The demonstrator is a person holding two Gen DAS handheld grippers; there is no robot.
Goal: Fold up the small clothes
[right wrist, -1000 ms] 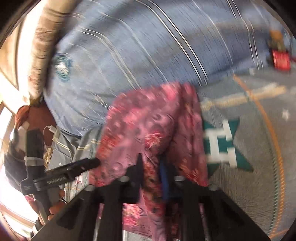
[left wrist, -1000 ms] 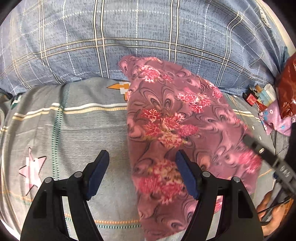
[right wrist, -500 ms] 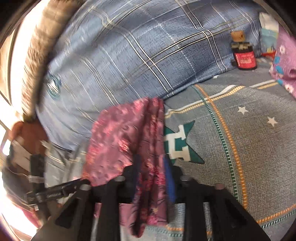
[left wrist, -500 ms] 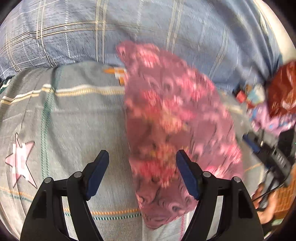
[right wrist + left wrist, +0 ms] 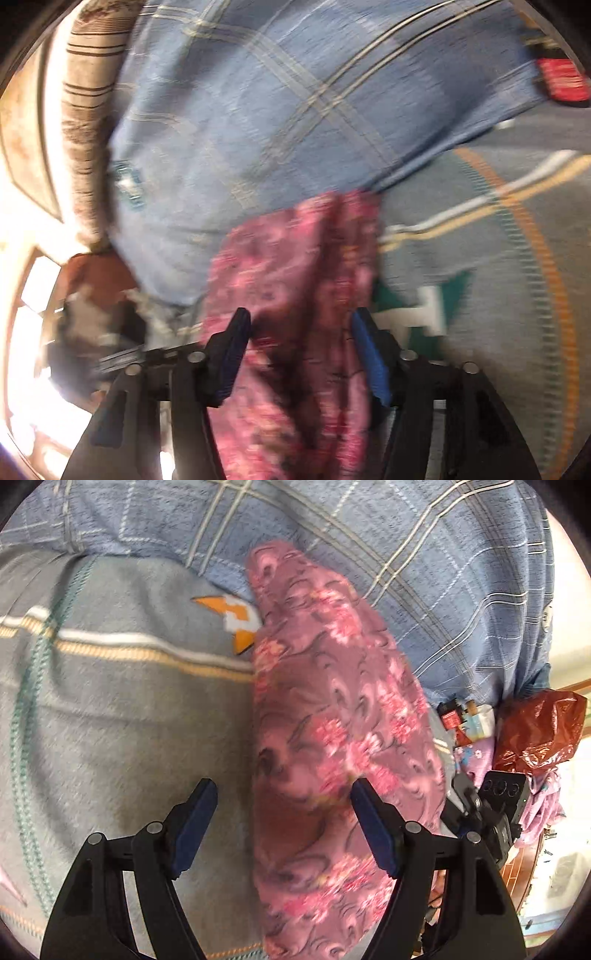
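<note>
While the pink floral garment (image 5: 332, 746) is lying (blurred) toward two o'clock on the bedspread (image 5: 110, 720), left gripper (image 5: 282, 825) and right gripper (image 5: 301, 350) are both gaping wide.

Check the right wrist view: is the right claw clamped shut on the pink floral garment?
No, the right claw is open, its blue pads standing apart on either side of the pink floral garment.

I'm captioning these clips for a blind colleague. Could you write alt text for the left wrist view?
The open left tool hangs over a folded pink floral garment lying on a grey patterned bedspread, one finger above the cloth. A blue plaid blanket lies beyond it, a red plastic bag at the right edge.
</note>
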